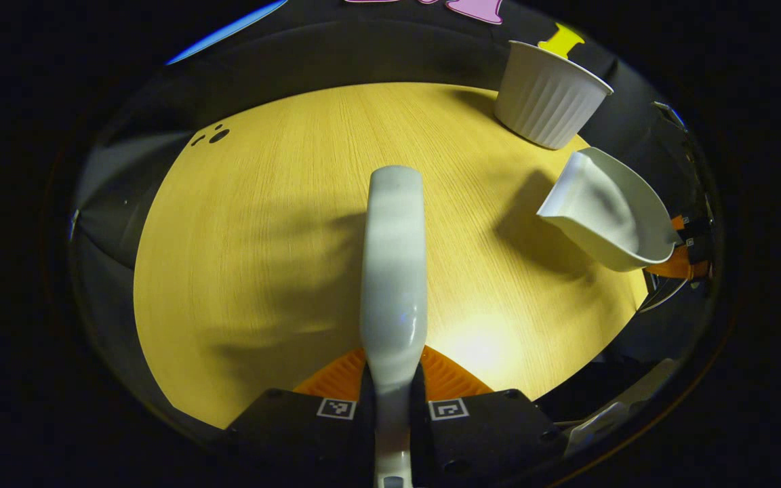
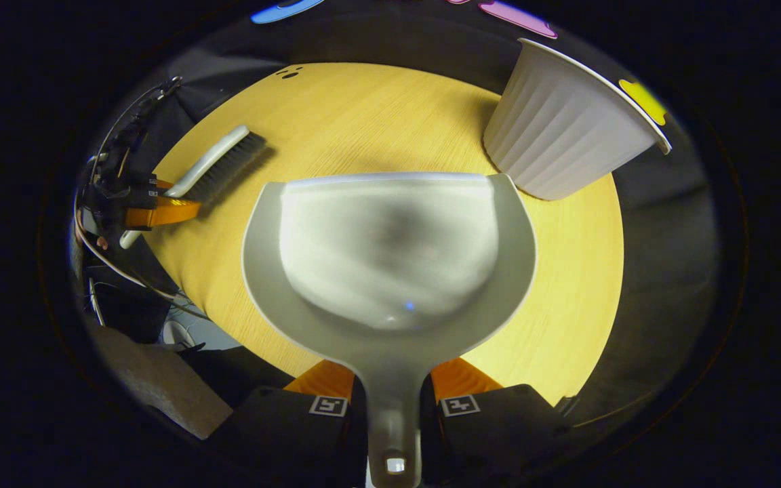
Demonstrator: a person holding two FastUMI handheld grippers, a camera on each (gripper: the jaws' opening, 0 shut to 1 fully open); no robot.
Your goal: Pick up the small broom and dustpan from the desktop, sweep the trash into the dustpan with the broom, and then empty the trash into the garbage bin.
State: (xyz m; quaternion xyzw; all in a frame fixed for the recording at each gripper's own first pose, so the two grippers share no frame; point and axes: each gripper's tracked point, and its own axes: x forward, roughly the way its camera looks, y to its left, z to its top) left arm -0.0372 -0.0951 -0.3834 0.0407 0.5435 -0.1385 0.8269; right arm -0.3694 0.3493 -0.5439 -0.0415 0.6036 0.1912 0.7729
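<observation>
Nearest the lens in the left gripper view, the left gripper (image 1: 394, 400) has its orange fingers (image 1: 333, 378) pinching the white handle of the broom (image 1: 394, 271), one finger on each side. That handle runs straight away from the camera over the middle of the round wooden worktop (image 1: 255, 237); from this angle the bristles are hidden beneath the back of the brush. Its shadow falls on the wood to the left. Far off on the left rim of the worktop sit a few small dark spots (image 1: 214, 135), too small to identify. To the right, the dustpan (image 1: 607, 210) hangs above the worktop's right edge, tilted, with the other gripper's orange parts just behind it. Beyond it, at the far right, stands the white ribbed garbage bin (image 1: 550, 95), upright on the worktop.

In the right gripper view, the right gripper (image 2: 394, 400) likewise has its fingers (image 2: 458, 376) pinching the dustpan (image 2: 390, 251) by its narrow handle, the pan's open mouth facing away. The inside of the pan looks bare, though blurred. At the left, the broom (image 2: 217, 166) shows bristles and pale back, gripped at the handle by the left gripper (image 2: 153, 210). At the far right, the garbage bin (image 2: 567, 129) stands just beyond the pan's front corner.
</observation>
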